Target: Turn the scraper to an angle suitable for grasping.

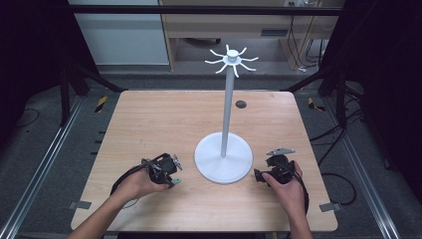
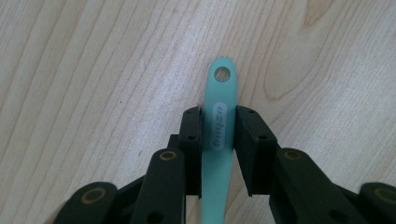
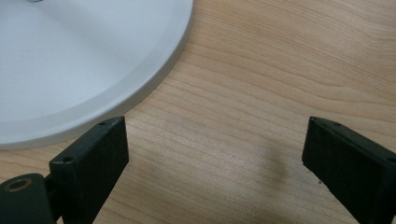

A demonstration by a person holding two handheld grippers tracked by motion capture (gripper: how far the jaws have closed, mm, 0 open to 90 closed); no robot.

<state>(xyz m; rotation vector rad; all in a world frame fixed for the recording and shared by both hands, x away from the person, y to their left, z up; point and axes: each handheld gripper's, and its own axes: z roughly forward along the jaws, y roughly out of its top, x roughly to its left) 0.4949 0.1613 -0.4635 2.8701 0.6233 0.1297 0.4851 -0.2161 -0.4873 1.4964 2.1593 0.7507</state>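
A: Start at the left tongs (image 1: 171, 172). They clench the mint-green plastic handle with a round hanging hole at its tip (image 2: 217, 135), and the jaws bite below that hole, on the printed oval label.

B: So the handle juts forward past the jaw tips, low over the pale wooden tabletop (image 1: 149, 124)?

A: Yes. The grip sits on a narrow, smooth strip, so I judge it could pivot or slide between the jaws when lifted, and the hole would then miss its hook.

B: And to the right of those tongs?

A: The white metal stand with a round base, a thin pole and curved hooks on top (image 1: 223, 158). The hooks sit high above both tongs and are slim; a swing of the handle could knock the pole and rock the stand.

B: The right tongs (image 1: 271, 172)?

A: Released, jaws spread wide and grasping nothing, the base's rim just ahead to their left. If they nudge it, the stand shifts.
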